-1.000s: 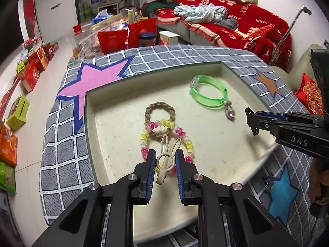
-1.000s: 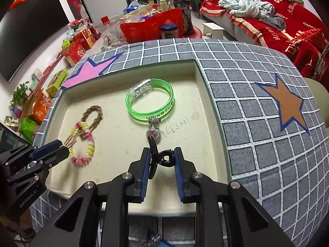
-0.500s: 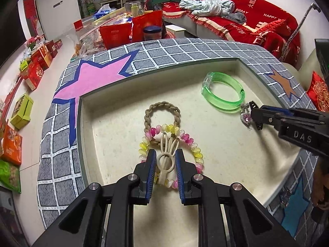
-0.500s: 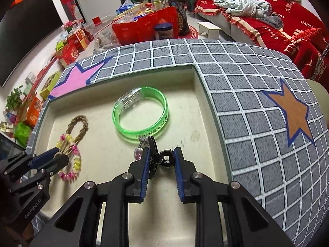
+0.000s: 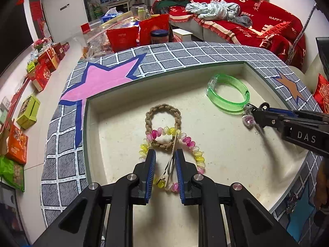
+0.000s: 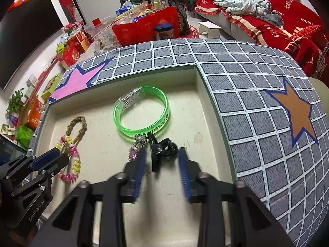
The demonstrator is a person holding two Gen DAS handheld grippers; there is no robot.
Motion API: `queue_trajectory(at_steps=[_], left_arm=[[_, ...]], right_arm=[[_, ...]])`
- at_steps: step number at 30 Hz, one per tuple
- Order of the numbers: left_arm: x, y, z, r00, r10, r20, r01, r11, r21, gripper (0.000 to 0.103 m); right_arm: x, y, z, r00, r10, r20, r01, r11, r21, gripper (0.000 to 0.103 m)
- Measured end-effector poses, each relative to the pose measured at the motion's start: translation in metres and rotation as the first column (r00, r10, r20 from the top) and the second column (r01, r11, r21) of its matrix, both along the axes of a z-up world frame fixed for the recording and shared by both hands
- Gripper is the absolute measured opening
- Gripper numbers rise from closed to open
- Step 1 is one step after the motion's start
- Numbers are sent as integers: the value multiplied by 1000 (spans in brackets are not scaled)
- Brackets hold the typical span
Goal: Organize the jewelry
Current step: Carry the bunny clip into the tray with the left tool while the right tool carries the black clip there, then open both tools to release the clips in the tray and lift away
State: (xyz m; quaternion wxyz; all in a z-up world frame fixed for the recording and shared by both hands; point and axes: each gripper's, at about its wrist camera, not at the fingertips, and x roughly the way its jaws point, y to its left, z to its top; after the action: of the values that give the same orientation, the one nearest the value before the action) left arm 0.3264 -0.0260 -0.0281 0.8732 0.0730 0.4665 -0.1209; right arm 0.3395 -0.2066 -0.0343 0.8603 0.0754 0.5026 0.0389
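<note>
1. Holding a beige hair clip (image 5: 171,160) edge-on between its narrow-set blue pads, the left gripper (image 5: 164,167) sits at lower centre of the left wrist view, above the pink-and-yellow bead bracelet (image 5: 193,150).
2. That bracelet overlaps a braided tan hair tie (image 5: 162,121) at centre frame, both lying in the cream tray (image 5: 226,164).
3. In the right wrist view the right gripper (image 6: 162,162) is at lower centre, blurred, its jaws just having opened; the black clip (image 6: 162,150) lies between them with a gap on each side, not pressed.
4. Just left of the black clip lies a silver charm with a pink stone (image 6: 136,147), touching the lower rim of the green bangle (image 6: 141,111) at centre frame.
5. The tray rests on a table with a grey grid cloth (image 6: 257,111) bearing an orange star at right and a pink star at upper left.
</note>
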Motion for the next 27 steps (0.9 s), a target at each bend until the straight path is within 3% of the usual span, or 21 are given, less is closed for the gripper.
queue_trajectory(at_steps=[16,17,18,19,21,27], left_arm=[[-12,3,19,998,24,49,-22,999,-36,38],[-13,4,20,998,26,51,-24,999,-41,50],[-14,5,21,998,31,53,-29,999,-44,70],[-15,7,24,997,53,64,-50,998,-45,103],[-21,10,31,988,84,126,-79,996,-46,103],[-24,8,36,989,77,125,-72,996,-44,103]], right_arm=[[-30,5,32,997,-1,72,-3,998,60,57],[-30,5,32,997,-2,74,-3,998,62,57],[-31,5,33,997,-2,76,-2,998,64,57],[-32,4,35,997,-5,81,-1,998,64,57],[-34,3,37,996,-7,90,1,998,64,57],[-38,3,42,995,-10,103,4,998,55,57]])
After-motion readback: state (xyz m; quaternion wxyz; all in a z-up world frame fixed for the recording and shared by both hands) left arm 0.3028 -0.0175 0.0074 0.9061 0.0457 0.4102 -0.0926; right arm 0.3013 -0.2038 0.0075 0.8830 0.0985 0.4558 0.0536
